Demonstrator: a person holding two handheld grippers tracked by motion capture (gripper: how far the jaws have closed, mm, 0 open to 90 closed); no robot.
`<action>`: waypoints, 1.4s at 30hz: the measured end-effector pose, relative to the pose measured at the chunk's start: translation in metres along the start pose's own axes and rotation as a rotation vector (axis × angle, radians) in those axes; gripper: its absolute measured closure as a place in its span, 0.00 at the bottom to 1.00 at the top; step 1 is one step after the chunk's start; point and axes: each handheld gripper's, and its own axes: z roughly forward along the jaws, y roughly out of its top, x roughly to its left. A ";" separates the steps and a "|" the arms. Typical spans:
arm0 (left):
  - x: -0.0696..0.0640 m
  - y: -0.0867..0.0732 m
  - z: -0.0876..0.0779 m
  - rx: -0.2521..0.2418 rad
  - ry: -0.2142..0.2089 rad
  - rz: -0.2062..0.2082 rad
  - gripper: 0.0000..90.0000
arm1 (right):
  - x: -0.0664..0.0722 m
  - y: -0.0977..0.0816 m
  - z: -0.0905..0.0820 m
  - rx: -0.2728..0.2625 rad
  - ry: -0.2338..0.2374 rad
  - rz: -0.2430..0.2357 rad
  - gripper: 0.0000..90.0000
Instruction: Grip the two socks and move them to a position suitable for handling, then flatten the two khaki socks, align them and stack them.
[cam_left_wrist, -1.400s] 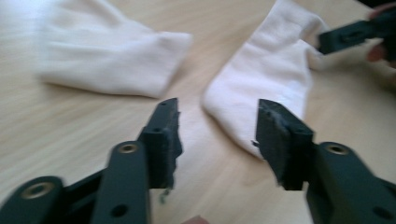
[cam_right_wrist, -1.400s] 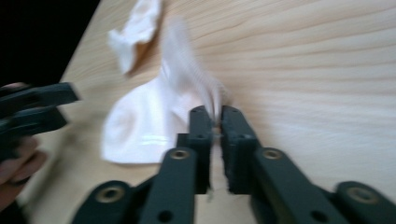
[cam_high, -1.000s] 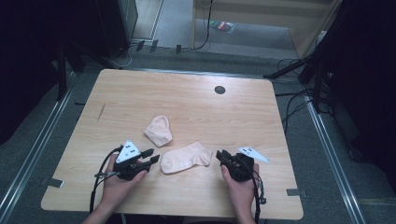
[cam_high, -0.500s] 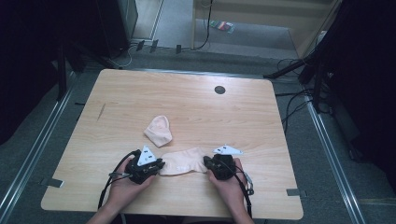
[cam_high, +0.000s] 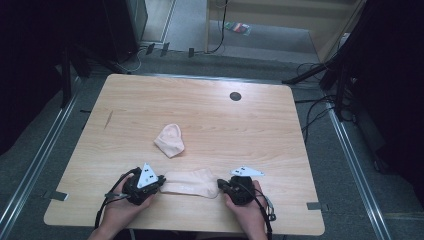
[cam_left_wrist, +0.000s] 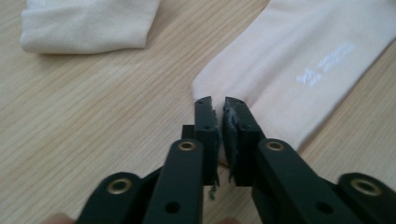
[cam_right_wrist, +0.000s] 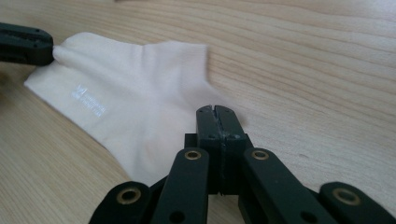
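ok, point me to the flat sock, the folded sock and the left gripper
flat sock (cam_high: 192, 182): high view, middle of its body, between the two grippers.
folded sock (cam_high: 170, 141): high view, centre of the bundle.
left gripper (cam_left_wrist: 217, 108): left gripper view, between the tips of its jaws, at the flat sock's edge.

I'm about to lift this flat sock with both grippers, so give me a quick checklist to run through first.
1. Left hand-held gripper shut on the flat sock end: ok.
2. Right hand-held gripper shut on the opposite end: ok; jaws have just closed.
3. Sock lies flat between the grips: ok.
4. Folded sock lies apart from it: ok.
5. Both layers caught in each grip: cannot tell.
6. Table bare around the sock: ok.
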 end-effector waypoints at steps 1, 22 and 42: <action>0.002 -0.002 -0.001 -0.026 -0.020 -0.017 0.87 | 0.000 0.001 -0.002 -0.016 0.001 0.012 0.98; 0.088 -0.032 -0.024 -0.345 0.161 -0.368 0.66 | 0.034 0.120 0.096 -0.093 0.102 0.015 0.80; 0.090 -0.033 -0.021 -0.328 0.145 -0.393 0.66 | 0.067 0.135 0.133 0.054 0.002 -0.094 0.99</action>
